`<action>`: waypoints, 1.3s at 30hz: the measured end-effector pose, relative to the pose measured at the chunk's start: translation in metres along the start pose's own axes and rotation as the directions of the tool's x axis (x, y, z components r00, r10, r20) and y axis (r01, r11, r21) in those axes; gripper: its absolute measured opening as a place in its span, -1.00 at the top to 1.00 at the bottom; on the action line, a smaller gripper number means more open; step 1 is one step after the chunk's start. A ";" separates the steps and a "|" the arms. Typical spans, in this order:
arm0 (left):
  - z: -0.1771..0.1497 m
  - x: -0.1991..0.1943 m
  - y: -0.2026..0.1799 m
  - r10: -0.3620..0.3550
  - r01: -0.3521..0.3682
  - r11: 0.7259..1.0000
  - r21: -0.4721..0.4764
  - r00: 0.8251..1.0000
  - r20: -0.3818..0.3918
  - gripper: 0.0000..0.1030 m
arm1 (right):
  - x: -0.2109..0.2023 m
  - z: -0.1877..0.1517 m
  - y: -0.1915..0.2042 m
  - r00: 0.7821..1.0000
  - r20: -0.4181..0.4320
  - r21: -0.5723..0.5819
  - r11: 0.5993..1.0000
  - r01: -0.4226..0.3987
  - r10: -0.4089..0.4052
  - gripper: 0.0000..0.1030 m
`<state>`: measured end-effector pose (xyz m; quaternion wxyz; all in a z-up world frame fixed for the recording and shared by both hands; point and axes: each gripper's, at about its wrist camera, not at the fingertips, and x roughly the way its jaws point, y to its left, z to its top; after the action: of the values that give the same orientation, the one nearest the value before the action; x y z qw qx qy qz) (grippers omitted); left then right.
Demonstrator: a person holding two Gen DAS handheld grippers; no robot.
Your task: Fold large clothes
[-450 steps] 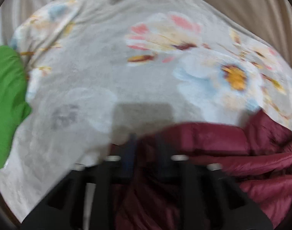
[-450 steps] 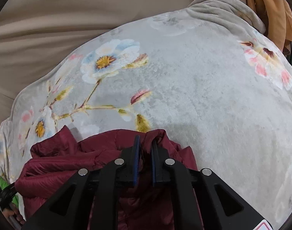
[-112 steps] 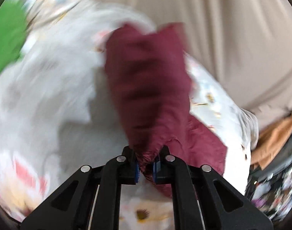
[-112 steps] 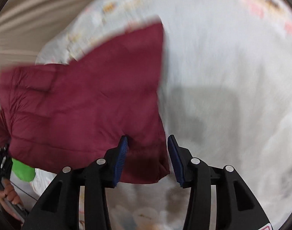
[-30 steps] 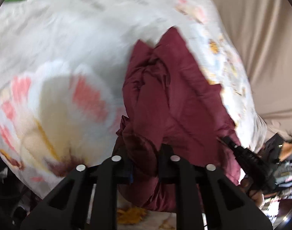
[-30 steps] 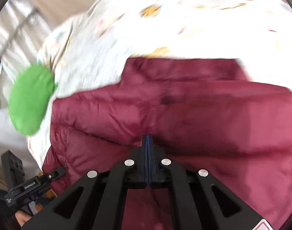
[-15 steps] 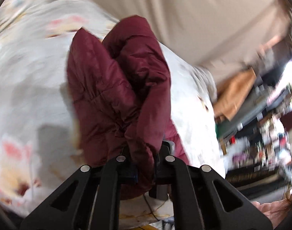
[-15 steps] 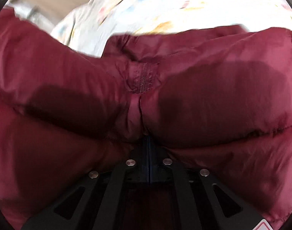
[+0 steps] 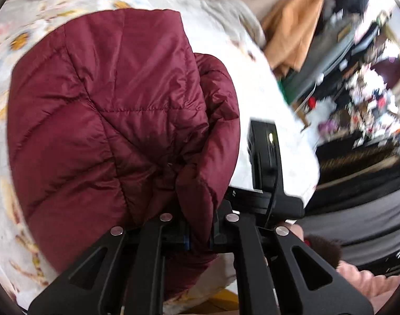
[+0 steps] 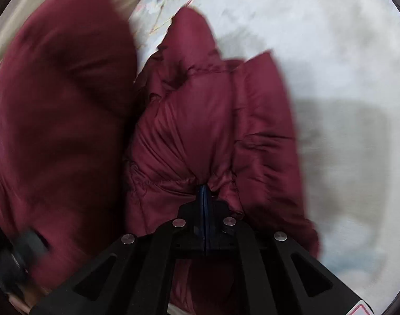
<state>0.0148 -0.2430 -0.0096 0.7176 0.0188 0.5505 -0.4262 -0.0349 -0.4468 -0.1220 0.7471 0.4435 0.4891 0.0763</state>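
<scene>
Maroon quilted puffer jacket point(image 9: 116, 120) bunched, lifted above bed point(image 9: 265, 99) covered in pale grey floral fleece blanket point(image 10: 331, 65), toward bed's near edge. Left hand-held gripper point(image 9: 198, 237) clamped on thick fold of jacket, fabric bulging between fingers. Right hand-held gripper point(image 10: 204, 197) pinched tight on gathered jacket seam, blue pads pressed together with fabric at tips. Both grippers close side by side. Tan garment point(image 9: 291, 26) hangs beyond bed's far corner; cluttered, blurred room at right.

One jacket point(image 9: 108, 120), two grippers, one blanket point(image 10: 331, 52)
</scene>
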 end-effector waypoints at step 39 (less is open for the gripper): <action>-0.016 0.005 0.027 0.467 -0.463 0.882 -0.090 0.883 0.039 -0.19 | -0.014 0.032 0.060 0.932 0.052 -0.226 0.905 0.362 -0.360 1.00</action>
<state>0.0192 -0.2204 -0.0318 0.8152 0.1096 0.5244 -0.2203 0.0025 -0.4374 -0.0647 0.7971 0.2557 0.5470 -0.0085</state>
